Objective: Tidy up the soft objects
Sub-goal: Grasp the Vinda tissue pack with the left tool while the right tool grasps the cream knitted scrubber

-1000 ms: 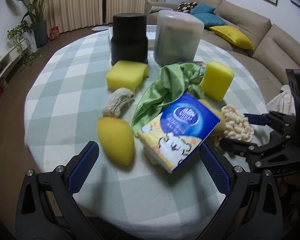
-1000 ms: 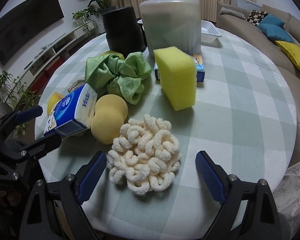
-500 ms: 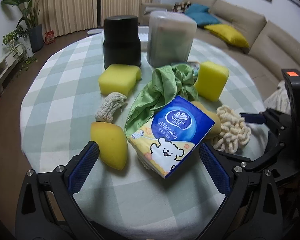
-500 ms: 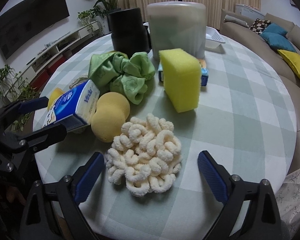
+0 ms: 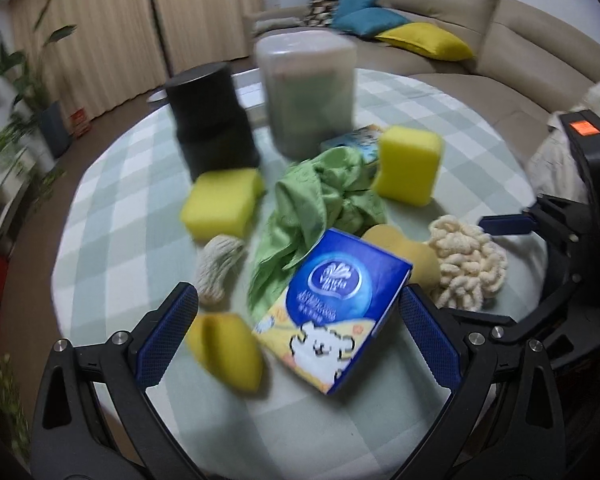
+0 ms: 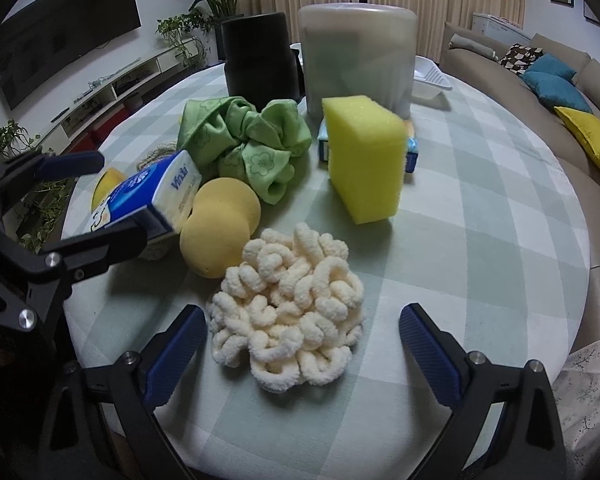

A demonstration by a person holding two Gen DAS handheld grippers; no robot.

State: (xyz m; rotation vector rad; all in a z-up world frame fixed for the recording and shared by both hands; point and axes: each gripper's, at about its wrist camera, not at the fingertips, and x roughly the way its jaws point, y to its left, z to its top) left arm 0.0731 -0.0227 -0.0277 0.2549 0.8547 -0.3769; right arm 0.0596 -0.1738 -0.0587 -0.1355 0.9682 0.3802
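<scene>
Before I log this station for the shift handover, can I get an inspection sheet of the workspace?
Surface: round table, checked cloth.
Job's things: tissue pack, green cloth, yellow sponges, cream chenille pad, knitted scrubber.
Clutter: black canister, frosted bin, white tray.
Grippers: left gripper and right gripper, jaws open, holding nothing.
Cables: nothing seen.
Surroundings: sofa, plants, TV.

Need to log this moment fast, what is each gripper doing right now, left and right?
Left gripper: open, holding nothing, jaws wide on either side of the blue tissue pack.
Right gripper: open, holding nothing, the cream chenille puff between its fingers.
</scene>
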